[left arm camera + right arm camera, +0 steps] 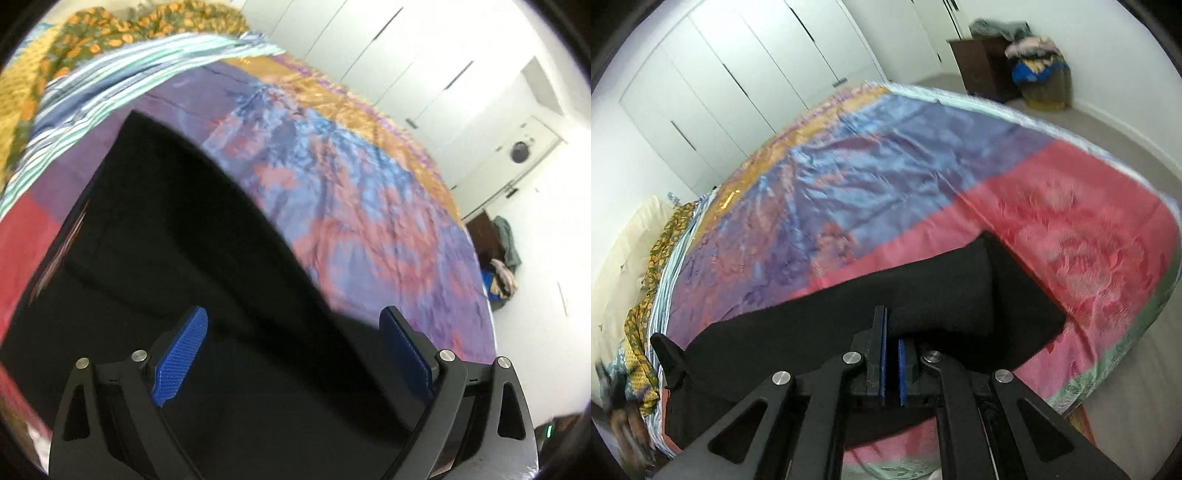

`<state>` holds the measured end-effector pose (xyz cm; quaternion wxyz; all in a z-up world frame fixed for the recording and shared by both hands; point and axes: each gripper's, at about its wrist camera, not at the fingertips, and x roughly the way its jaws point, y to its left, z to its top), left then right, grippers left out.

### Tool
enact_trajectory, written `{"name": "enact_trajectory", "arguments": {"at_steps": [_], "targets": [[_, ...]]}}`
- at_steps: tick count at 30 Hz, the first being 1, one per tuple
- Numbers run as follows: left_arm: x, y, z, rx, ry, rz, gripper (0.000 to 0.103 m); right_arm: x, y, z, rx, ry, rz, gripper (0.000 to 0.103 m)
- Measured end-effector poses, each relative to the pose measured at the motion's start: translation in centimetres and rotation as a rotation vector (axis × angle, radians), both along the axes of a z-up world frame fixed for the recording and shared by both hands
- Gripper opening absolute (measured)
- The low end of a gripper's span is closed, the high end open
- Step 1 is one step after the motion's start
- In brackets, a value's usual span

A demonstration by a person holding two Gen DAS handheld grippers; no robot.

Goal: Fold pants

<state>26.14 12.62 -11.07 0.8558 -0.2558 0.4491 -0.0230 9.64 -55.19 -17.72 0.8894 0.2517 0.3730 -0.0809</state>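
Your left claw (293,356) stands wide open above the black fabric pants (177,266), its blue textured pads (181,358) spread apart with nothing pressed between them; only dark cloth shows below the gap. The pants lie spread on the bed, over a shiny patchwork bedspread (351,192) of purple, blue, salmon and gold panels. Beyond them, toward the head of the bed, a striped blue, white and teal cloth (110,85) lies bunched beside a green fabric printed with orange shapes (122,29).

Your right claw (892,354) is closed, its pads drawn close together. A raised fold of the black pants (923,291) sits right at the fingertips, but whether the pads actually pinch it cannot be told. In this view the pants lie across the red and pink part of the bedspread (1071,229), near the bed's edge. White cupboard doors (720,66) line the wall behind, and a heaped laundry basket (1041,74) stands on the floor in the far corner.
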Motion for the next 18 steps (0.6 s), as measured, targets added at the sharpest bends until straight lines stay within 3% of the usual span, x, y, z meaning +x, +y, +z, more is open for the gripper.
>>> {"name": "enact_trajectory", "arguments": {"at_steps": [4, 6, 7, 8, 9, 11, 15, 18], "targets": [[6.8, -0.2, -2.9, 0.069, 0.192, -0.005, 0.091, -1.3, 1.4, 1.6, -0.067, -0.06, 0.027, 0.005], [8.9, -0.9, -4.5, 0.106, 0.28, -0.036, 0.07, -2.1, 1.7, 2.1, -0.082, -0.076, 0.041, 0.005], [9.0, -1.1, -5.1, 0.105, 0.301, -0.052, 0.03, -2.2, 1.8, 2.2, -0.086, -0.08, 0.045, 0.005], [9.0, -1.4, -5.5, 0.09, 0.32, -0.072, 0.01, -2.2, 1.8, 2.1, -0.092, -0.075, 0.049, 0.005], [8.6, -1.4, -5.2, 0.088, 0.306, -0.073, 0.01, -2.2, 1.7, 2.1, -0.096, -0.07, 0.051, 0.005], [6.4, -0.6, -2.8, 0.081, 0.194, -0.054, 0.009, -1.5, 1.2, 2.0, -0.099, -0.062, 0.049, 0.005], [-2.5, 3.2, 3.6, -0.04, -0.09, 0.015, 0.009, 0.6, -0.2, 2.9, -0.067, -0.096, 0.034, 0.005], [-10.4, 4.7, 3.7, -0.051, -0.139, 0.077, 0.01, 2.4, -0.9, 3.8, -0.005, -0.121, 0.047, 0.005]]}}
